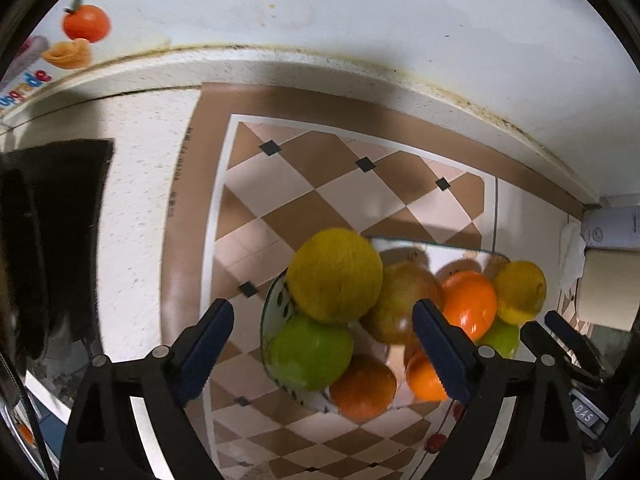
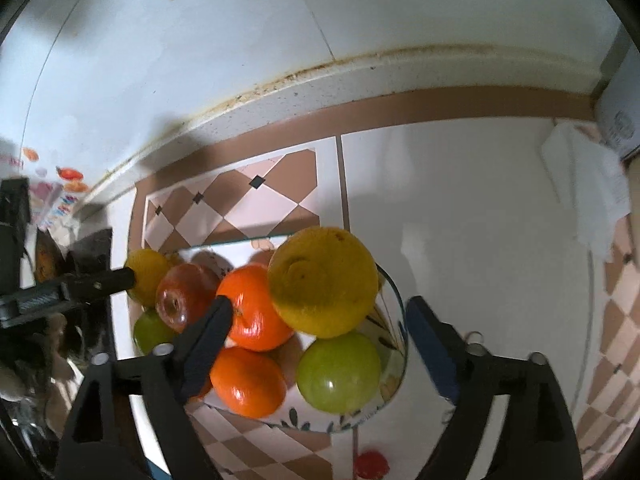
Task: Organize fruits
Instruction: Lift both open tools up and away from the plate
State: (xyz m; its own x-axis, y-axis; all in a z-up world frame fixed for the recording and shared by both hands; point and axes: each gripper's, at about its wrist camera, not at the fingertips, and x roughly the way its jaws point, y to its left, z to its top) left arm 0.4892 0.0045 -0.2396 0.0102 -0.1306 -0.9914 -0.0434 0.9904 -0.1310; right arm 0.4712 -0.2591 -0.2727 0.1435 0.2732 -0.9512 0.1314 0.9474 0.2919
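I am holding the left gripper (image 1: 324,350) wide open over the fruit plate (image 1: 269,308), nothing between its pads. A green apple (image 1: 310,354) is sitting in the gap between the jaws, nearer the left pad, and a big yellow citrus (image 1: 335,276) is lying just beyond it, resting on top of the pile. An orange (image 1: 363,386) is sitting low in the gap, touching the apple. Beyond the right pad a brownish-red fruit (image 1: 400,304), another orange (image 1: 470,302), a second yellow fruit (image 1: 520,290) and a green one (image 1: 500,338) are crowding together; a further orange (image 1: 424,376) is peeking from behind that pad.

I am keeping the right gripper (image 2: 318,350) open just as wide, gripping nothing. In its gap a green apple (image 2: 339,372) is lying toward the right pad, an orange (image 2: 248,382) beside the left pad. Ahead of the tips the large yellow citrus (image 2: 322,282) is perched on the heap, touching an orange (image 2: 254,308). Past the left pad a red apple (image 2: 182,296), a small yellow fruit (image 2: 148,276) and a green fruit (image 2: 150,332) are sitting at the plate (image 2: 394,360) edge. The other gripper's finger (image 2: 96,282) is reaching in from the left, its tip at that small yellow fruit; I cannot tell whether it is touching.

The plate is resting on a checkered mat (image 1: 320,184) against the wall (image 1: 360,8).
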